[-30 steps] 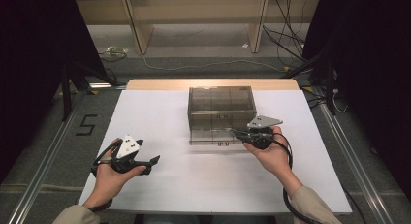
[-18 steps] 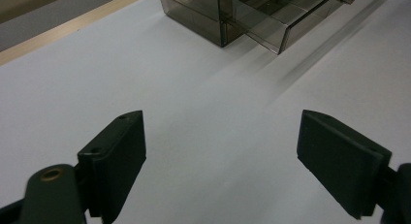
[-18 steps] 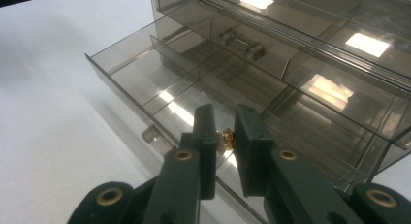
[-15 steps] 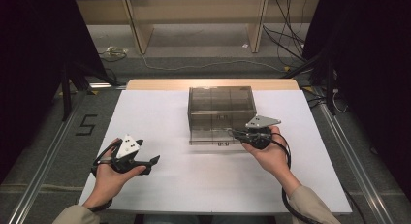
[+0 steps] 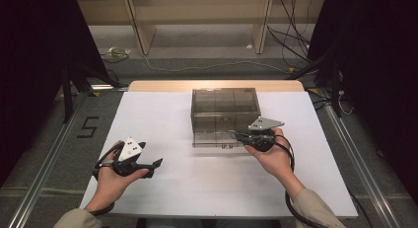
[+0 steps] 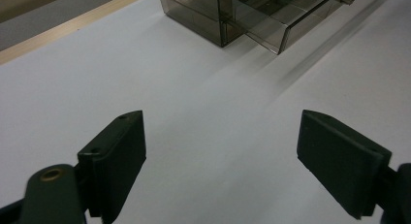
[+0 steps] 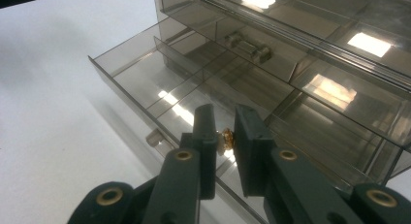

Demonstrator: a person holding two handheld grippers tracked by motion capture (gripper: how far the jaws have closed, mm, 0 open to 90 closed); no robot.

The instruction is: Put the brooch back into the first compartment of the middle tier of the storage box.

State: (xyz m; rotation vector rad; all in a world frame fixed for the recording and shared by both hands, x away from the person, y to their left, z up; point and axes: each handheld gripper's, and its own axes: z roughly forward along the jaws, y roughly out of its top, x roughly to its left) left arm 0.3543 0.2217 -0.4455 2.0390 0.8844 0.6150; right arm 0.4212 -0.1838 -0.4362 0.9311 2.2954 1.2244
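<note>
Seen from the high view: smoky clear drawer box (image 5: 225,109) at upper centre of the white sheet (image 5: 162,114), its bottom drawer (image 5: 217,139) pulled out toward the lower edge of the frame. Right gripper (image 5: 235,135) lying just right of centre, tips at the open drawer's right part, held by the right hand (image 5: 273,156) coming up from the lower right. Left gripper (image 5: 156,164) down at lower left, well apart from the box, gripped by the left hand (image 5: 111,181) over bare sheet.

In the right gripper view: right gripper (image 7: 225,136) at lower centre, jaws nearly together with a narrow slit between, pinching a small pale-and-golden object (image 7: 226,138); too small to identify, possibly a bead or a little fitting. Drawer (image 7: 160,83) spread across the middle and left of the frame, divided into compartments; held object hanging over the front compartment, just above the drawer's near wall. Upper drawers of the box (image 7: 310,49) filling the upper right.

In the left gripper view: left gripper (image 6: 220,151) spread wide, pads at lower left and lower right, bare white sheet between, holding no object. Box (image 6: 232,15) far off at the top centre, drawer (image 6: 291,25) jutting toward the upper right.
</note>
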